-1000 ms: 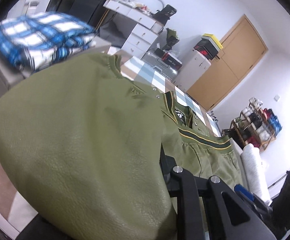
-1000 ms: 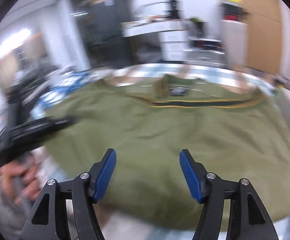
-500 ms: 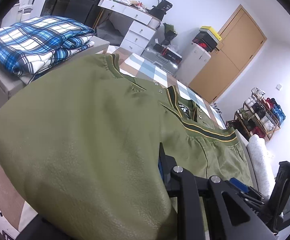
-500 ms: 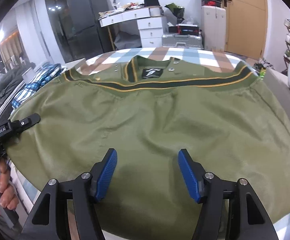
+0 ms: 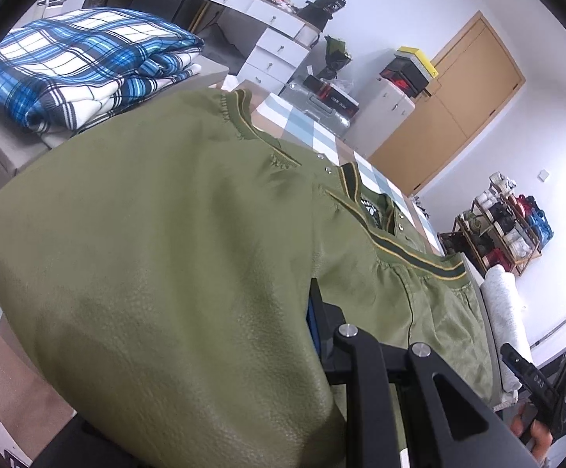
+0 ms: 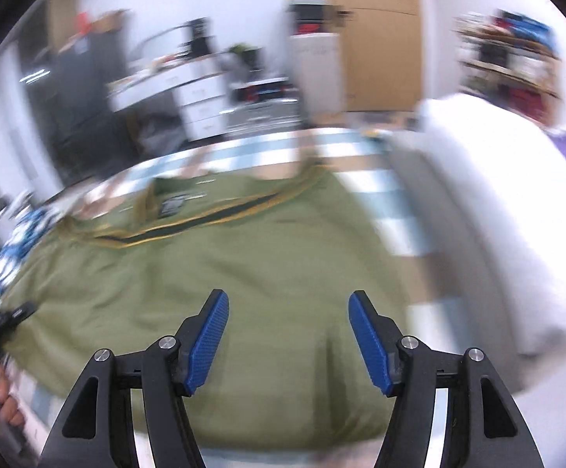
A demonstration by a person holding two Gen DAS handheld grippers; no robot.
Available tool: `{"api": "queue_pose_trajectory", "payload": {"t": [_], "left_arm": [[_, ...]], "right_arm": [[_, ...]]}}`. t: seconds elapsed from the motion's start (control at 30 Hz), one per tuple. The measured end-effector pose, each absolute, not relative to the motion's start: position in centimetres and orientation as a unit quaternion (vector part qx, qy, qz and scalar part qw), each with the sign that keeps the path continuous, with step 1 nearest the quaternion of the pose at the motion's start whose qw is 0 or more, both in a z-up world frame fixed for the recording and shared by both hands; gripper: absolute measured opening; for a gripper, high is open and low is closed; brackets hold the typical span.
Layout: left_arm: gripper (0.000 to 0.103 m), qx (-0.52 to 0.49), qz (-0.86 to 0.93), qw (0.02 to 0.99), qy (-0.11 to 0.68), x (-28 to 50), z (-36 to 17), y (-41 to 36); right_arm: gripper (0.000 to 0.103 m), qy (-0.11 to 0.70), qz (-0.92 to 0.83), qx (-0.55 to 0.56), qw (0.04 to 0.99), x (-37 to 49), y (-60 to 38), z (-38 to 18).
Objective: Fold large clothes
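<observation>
Evidently soft, limp jacket (image 5: 173,273), pinched by left claw (image 5: 312,325); right claw (image 6: 284,335) wide, empty; hem edge judged best hold.

The olive jacket (image 5: 173,273) looked like grained, softly sheened leatherette; the gripper's blue pads (image 6: 208,345) were ribbed rubber.

White walls (image 5: 419,7), wooden door (image 5: 466,89), white drawer desk (image 5: 267,27), shoe rack (image 5: 505,222).

the left gripper (image 5: 314,323) is clamped on a fold of the olive jacket (image 5: 173,257), seemingly a sleeve draped over its near pad; behind the jacket sits a folded blue plaid blanket (image 5: 84,62).
</observation>
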State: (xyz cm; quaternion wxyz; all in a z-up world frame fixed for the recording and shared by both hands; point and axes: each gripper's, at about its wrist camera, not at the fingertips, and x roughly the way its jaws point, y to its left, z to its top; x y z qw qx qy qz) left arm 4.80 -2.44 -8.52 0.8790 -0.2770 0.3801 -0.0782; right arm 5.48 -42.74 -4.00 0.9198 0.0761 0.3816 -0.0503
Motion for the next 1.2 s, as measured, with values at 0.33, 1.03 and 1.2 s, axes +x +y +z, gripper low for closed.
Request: {"api": "queue_pose_trajectory", "payload": {"t": [0.33,1.03,1.2], "left_arm": [[0.032,-0.281,-0.073,0.869,0.402,3.8,-8.4,-2.1],[0.070,-0.136,0.044,0.901,0.410,-0.9,-5.4,0.9],[0.070,-0.110,0.027,0.919,0.378,2.3,-3.5,1.6]], "right_arm": [[0.046,0.445,-0.059,0.212,0.868,6.9,-48.1,-9.1],[0.048,0.384,-0.088,0.169,0.904,5.1,-48.1,-5.7],[0.053,0.371,-0.070,0.152,0.913,7.1,-47.6,-4.4]]}}
